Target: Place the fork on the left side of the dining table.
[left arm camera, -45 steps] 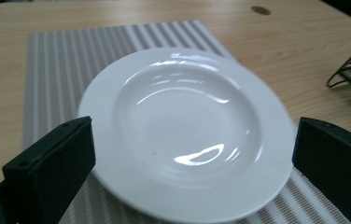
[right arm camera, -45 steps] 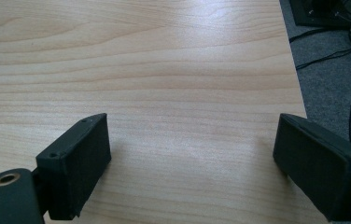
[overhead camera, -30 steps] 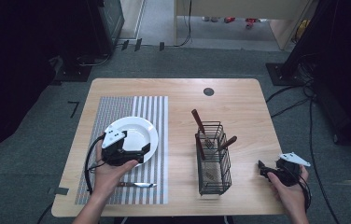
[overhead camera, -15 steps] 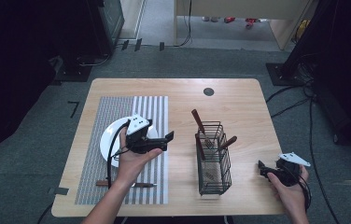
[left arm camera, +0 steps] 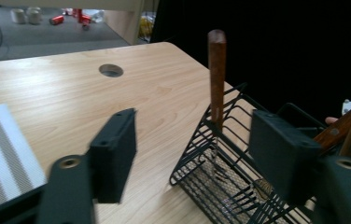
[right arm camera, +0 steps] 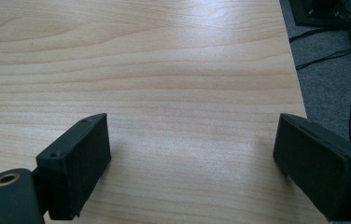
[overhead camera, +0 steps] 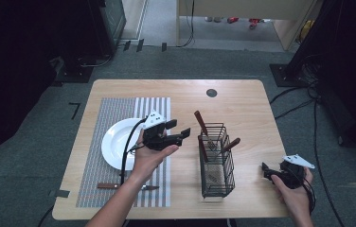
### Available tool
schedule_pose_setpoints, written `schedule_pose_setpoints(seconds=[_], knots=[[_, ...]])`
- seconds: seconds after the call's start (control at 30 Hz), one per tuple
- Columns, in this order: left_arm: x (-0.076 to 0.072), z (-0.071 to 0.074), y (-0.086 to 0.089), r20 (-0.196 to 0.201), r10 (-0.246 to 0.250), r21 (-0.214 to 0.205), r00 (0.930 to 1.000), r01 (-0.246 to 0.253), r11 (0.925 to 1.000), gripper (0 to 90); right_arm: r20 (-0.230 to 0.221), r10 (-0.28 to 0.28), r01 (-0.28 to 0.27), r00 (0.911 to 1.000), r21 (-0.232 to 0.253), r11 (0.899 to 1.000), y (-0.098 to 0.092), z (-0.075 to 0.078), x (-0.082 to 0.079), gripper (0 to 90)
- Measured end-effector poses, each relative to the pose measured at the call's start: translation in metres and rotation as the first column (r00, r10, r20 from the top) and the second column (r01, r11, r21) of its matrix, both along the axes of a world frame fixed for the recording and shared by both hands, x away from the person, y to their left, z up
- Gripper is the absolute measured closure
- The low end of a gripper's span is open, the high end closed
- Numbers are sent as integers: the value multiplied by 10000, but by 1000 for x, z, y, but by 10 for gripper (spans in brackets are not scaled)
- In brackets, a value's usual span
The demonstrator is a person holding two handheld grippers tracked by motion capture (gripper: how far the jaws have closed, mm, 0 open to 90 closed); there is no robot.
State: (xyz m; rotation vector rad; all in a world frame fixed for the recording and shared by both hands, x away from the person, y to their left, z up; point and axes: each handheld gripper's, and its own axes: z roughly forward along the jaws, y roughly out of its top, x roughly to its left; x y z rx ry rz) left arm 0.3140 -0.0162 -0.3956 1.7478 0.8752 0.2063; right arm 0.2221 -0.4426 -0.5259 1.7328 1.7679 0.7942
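A person is sitting at a light wooden surface [overhead camera: 242,101], holding a hand-held gripper in each hand.

The left hand-held gripper [overhead camera: 180,131] is hovering above the middle of the surface, jaws spread wide and gripping nothing, pointing toward 3 o'clock at a black wire basket [overhead camera: 216,163]. In the left gripper view, the basket [left arm camera: 220,172] is lying just ahead between the two open jaws.

The basket is standing at about 4 o'clock from the centre of the surface. Three wooden-handled utensils [overhead camera: 200,122] are leaning in it, handles up.

At 9 o'clock from the basket, a white plate [overhead camera: 114,144] is resting on a grey striped placemat [overhead camera: 105,111]. A wooden-handled knife [overhead camera: 126,186] is lying on the mat at 6 o'clock from the plate.

The right hand-held gripper [overhead camera: 267,170] is sitting low near the surface's 4 o'clock corner, well apart from the basket. In the right gripper view, it [right arm camera: 190,165] is showing its jaws spread wide over bare wood, holding nothing.

A small round dark hole [overhead camera: 211,92] is sitting near the far edge at 12 o'clock.
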Motion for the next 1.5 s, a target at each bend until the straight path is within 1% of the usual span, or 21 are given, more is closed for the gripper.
schedule_pose_setpoints(seconds=[0.07, 0.2, 0.43, 0.5, 0.57, 0.63, 0.67, 0.73, 0.77, 0.87, 0.9, 0.93, 0.97, 1.0, 1.03, 1.07, 1.17, 1.23, 1.33, 1.4, 1.5], knots=[[3, 1, -4, -3, 117, 190, 9999, -117, 9998, 371, 3, 3, -3, 10000, -5, 10000, 0, 0, 0, 106], [8, 3, -12, -206, -43, 207, 9998, 47, 9998, 390, 3, 2, -2, 10000, -4, 10000, 0, 0, 0, 106], [18, 6, -21, -515, -249, -39, 9984, 247, 9997, 426, 5, 11, -11, 10000, -10, 10000, 0, 0, 0, 106], [21, 8, -26, -576, -409, -247, 9975, 395, 9989, 440, 8, 12, -12, 10000, -10, 10000, 0, 0, 0, 106], [23, 10, -30, -601, -384, -281, 9975, 368, 9989, 457, 9, 15, -15, 10000, -13, 10000, 0, 0, 0, 106], [26, 11, -33, -673, -395, -469, 9970, 364, 9982, 471, 6, 13, -13, 10000, -12, 10000, 0, 0, 0, 106], [26, 11, -33, -673, -395, -469, 9970, 364, 9982, 479, 6, 12, -12, 10000, -11, 10000, 0, 0, 0, 106], [28, 13, -36, -701, -338, -463, 9970, 306, 9985, 508, 6, 12, -12, 10000, -10, 10000, 0, 0, 0, 106], [30, 13, -39, -736, -162, -307, 9972, 140, 9994, 518, 4, 19, -19, 10000, -14, 10000, 0, 0, 0, 106], [32, 13, -42, -808, -73, -200, 9967, 57, 9998, 566, 5, 9, -9, 10000, -6, 10000, 0, 0, 0, 106], [33, 12, -43, -815, -16, -171, 9967, 2, 9999, 598, 5, 11, -11, 10000, -8, 10000, 0, 0, 0, 106], [34, 12, -43, -831, 17, -138, 9965, -29, 9999, 598, 5, 11, -11, 10000, -8, 10000, 0, 0, 0, 106], [35, 11, -43, -819, 14, -133, 9966, -25, 9999, 641, 4, 24, -24, 10000, -9, 10000, 0, 0, 0, 106], [35, 11, -43, -884, -157, -270, 9960, 134, 9995, 677, 3, 43, -42, 10000, -11, 10000, 0, 0, 0, 106], [34, 12, -43, -880, -363, -366, 9955, 332, 9988, 779, 0, 57, -57, 10000, -7, 10000, 0, 0, 0, 106], [34, 12, -43, -880, -363, -366, 9955, 332, 9988, 802, 0, 57, -57, 10000, -7, 10000, 0, 0, 0, 106], [33, 15, -42, -843, -513, -522, 9951, 470, 9975, 818, 1, 63, -63, 10000, -8, 10000, 0, 0, 0, 106], [31, 18, -41, -743, -519, -487, 9959, 483, 9976, 820, 2, 64, -64, 10000, -9, 10000, 0, 0, 0, 106], [29, 22, -38, -664, -525, -567, 9964, 488, 9972, 821, 2, 64, -64, 10000, -9, 10000, 0, 0, 0, 106], [25, 29, -34, -446, -628, -664, 9970, 598, 9960, 822, -2, 59, -59, 10000, -6, 10000, 0, 0, 0, 106], [22, 34, -31, -309, -593, -808, 9978, 566, 9951, 822, -2, 55, -55, 10000, -3, 10000, 0, 0, 0, 106]])
